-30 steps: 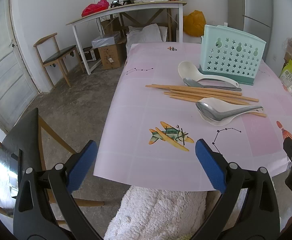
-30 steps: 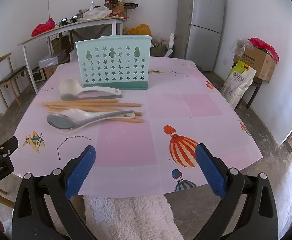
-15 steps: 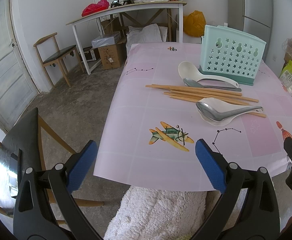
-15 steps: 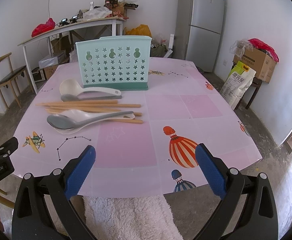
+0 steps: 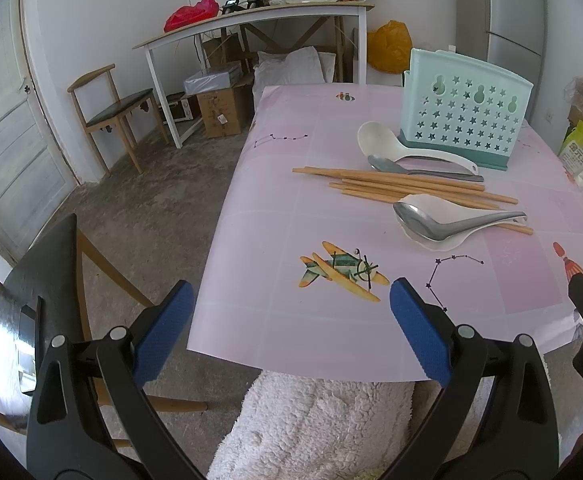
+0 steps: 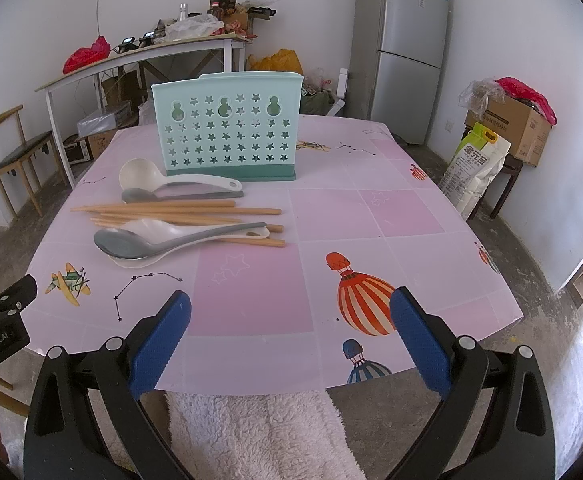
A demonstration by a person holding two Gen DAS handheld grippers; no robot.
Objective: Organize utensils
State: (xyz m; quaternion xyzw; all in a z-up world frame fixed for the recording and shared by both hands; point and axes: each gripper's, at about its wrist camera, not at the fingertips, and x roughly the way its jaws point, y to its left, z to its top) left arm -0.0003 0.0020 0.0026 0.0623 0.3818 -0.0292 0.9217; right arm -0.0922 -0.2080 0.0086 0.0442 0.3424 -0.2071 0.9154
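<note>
Nothing sorted yet: spoons [image 6: 179, 238] and chopsticks [image 6: 179, 212] lie loose on the table [image 6: 371, 216] before the empty-looking holder [image 6: 227, 128]; left gripper [image 5: 289, 328] and right gripper [image 6: 289, 328] both wide open, holding nothing.

Bright, even daylight; sharp focus, strong fisheye curvature, dark corners.

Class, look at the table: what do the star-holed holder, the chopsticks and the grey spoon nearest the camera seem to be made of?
Holder: apparently moulded plastic, matte mint with punched stars. Chopsticks: probably wood or bamboo, plain tan, no gloss. Grey spoon: likely metal, judging by its smooth grey sheen.
</note>
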